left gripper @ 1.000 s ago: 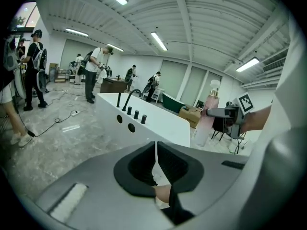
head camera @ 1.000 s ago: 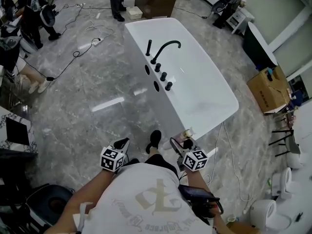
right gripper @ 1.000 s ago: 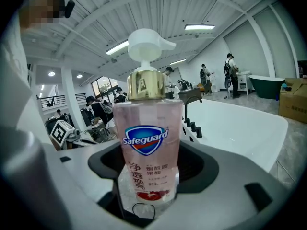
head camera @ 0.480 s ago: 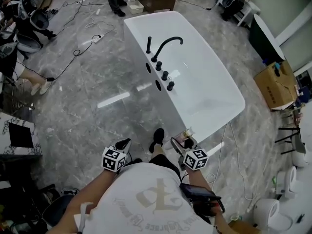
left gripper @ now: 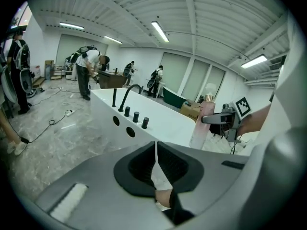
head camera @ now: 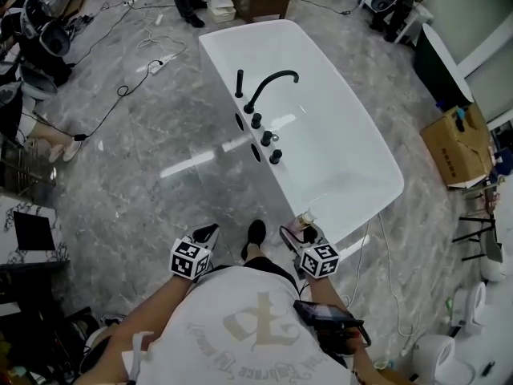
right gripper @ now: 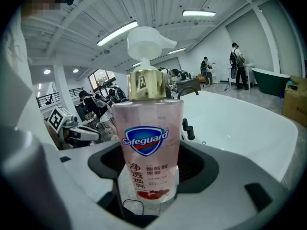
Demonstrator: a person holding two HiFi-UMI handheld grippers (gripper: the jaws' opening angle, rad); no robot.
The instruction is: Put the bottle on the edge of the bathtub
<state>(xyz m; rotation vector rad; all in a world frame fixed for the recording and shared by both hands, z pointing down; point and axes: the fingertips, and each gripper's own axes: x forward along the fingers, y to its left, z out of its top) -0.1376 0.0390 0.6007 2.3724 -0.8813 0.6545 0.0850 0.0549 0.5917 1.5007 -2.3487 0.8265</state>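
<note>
Right claw: the right gripper (right gripper: 147, 190) pinches the bottle (right gripper: 148, 143) low on its clear pink body. The bottle stands upright with its white pump head on top.
Left claw: the left gripper (left gripper: 156, 163) has its jaws pressed together on nothing, and it is held low at the person's side.
Bottle's place: it is in the air in the right gripper's hold, near the close end of the bathtub (head camera: 398, 173). From the steep head view it seems just short of the rim, though I cannot be sure.
Tub: white and freestanding, with a black faucet (head camera: 269, 83) and knobs along its left rim. The close end looks bare.
Risk, tilt: the grip is low on a smooth round wall, so a quick swing could rock the bottle in the jaws.
Risk, landing: the rim looks narrow. If the bottle is set off-centre or let go before its base sits flat, it could topple into the tub or onto the floor.
Risk, footing: a white cable (head camera: 383, 267) lies on the floor by the tub's close corner and could catch a foot.
</note>
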